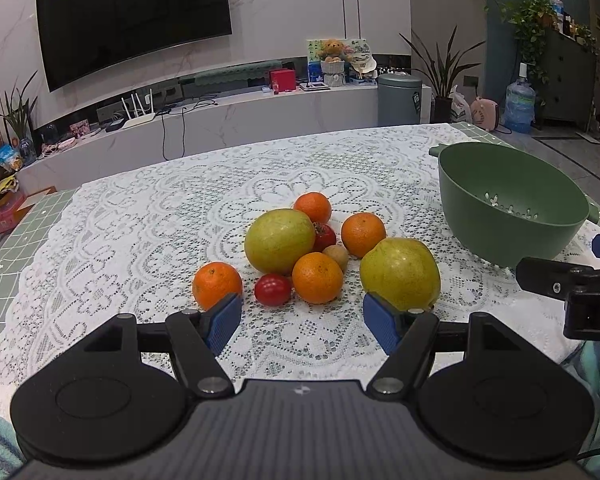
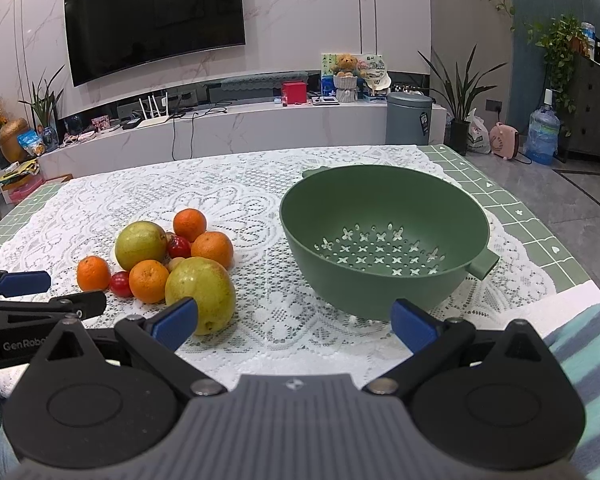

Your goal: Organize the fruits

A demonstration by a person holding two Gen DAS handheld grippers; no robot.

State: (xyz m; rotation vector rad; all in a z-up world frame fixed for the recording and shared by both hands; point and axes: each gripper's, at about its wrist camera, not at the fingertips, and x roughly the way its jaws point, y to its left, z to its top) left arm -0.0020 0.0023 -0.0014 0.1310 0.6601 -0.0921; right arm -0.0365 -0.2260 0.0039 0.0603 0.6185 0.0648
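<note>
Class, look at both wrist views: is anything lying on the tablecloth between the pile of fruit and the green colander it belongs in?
Nothing visible does. Bare lace tablecloth separates the fruit pile from the empty green colander. The nearest yellow-green fruit sits closest to it, at the pile's colander side. Both the left gripper and right gripper hang open and empty.

My worktop point(image 2: 540, 240), laid with a white lace cloth point(image 2: 260, 208)

On the cloth I see a green colander point(image 2: 384, 200), nothing in it, and well apart from it a huddle of fruit: four oranges point(image 1: 318, 278), two big yellow-green fruits point(image 1: 400, 274), small red ones point(image 1: 273, 289).
</note>
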